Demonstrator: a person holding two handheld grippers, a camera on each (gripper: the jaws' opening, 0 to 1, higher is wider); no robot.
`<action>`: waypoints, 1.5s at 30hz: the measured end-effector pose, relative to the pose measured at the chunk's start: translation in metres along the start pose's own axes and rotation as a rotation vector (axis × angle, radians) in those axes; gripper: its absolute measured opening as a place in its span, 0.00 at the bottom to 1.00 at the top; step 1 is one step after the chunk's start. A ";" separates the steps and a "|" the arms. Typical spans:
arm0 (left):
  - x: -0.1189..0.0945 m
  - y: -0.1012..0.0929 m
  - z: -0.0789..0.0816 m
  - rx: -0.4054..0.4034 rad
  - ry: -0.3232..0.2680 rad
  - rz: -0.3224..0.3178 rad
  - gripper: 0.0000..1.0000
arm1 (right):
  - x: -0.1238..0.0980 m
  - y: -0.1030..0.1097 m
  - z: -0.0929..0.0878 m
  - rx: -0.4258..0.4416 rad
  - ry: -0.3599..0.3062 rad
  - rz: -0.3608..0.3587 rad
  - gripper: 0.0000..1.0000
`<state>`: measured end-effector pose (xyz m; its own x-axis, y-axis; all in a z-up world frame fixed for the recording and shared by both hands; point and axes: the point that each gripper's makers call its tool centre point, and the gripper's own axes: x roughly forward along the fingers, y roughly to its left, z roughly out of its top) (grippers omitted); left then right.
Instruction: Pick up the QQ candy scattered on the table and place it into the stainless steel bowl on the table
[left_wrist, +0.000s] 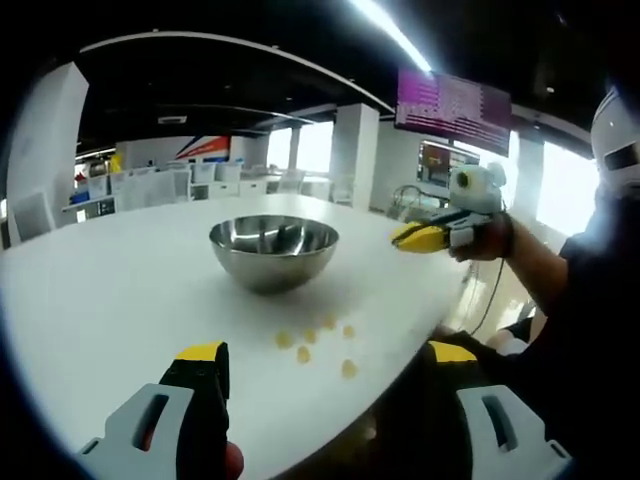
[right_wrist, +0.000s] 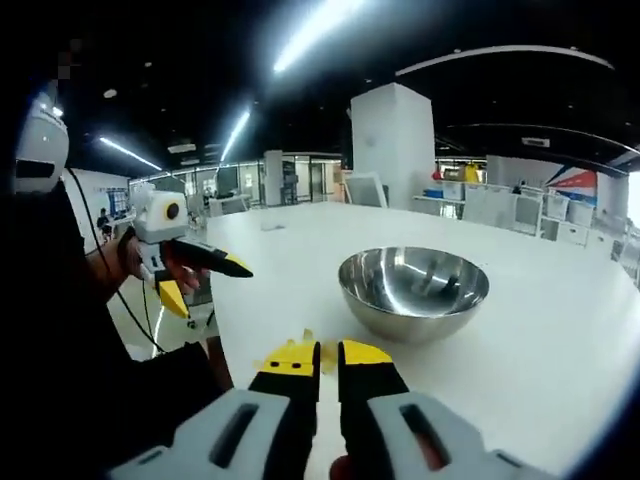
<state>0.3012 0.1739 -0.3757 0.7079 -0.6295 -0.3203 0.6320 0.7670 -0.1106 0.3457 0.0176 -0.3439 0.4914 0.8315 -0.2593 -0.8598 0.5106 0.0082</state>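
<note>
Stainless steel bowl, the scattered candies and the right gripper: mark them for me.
stainless steel bowl (left_wrist: 273, 262): left gripper view, outer wall.
yellow candies (left_wrist: 303, 354): left gripper view, one piece mid-cluster on the table.
right gripper (left_wrist: 404, 238): left gripper view, at its yellow jaw tips.

Long ceiling strip lights glare white against a dark ceiling, and daylight blows out the far windows. The white table reads evenly bright, with a soft shadow under the stainless steel bowl, whose inside mirrors highlights. Fisheye distortion bends straight lines near the edges; far detail is soft
</note>
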 end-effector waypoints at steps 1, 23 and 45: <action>0.000 0.000 0.000 0.000 -0.001 -0.001 0.80 | -0.008 -0.001 0.001 -0.002 -0.006 -0.004 0.08; -0.001 0.001 -0.001 0.000 -0.001 -0.004 0.79 | -0.054 -0.030 -0.009 0.070 -0.048 -0.122 0.08; 0.000 -0.002 -0.005 -0.010 0.006 -0.012 0.78 | 0.049 -0.097 0.052 -0.110 0.048 -0.037 0.08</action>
<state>0.2989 0.1730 -0.3804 0.6983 -0.6383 -0.3241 0.6375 0.7604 -0.1240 0.4605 0.0205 -0.3071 0.5181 0.7999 -0.3029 -0.8526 0.5114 -0.1076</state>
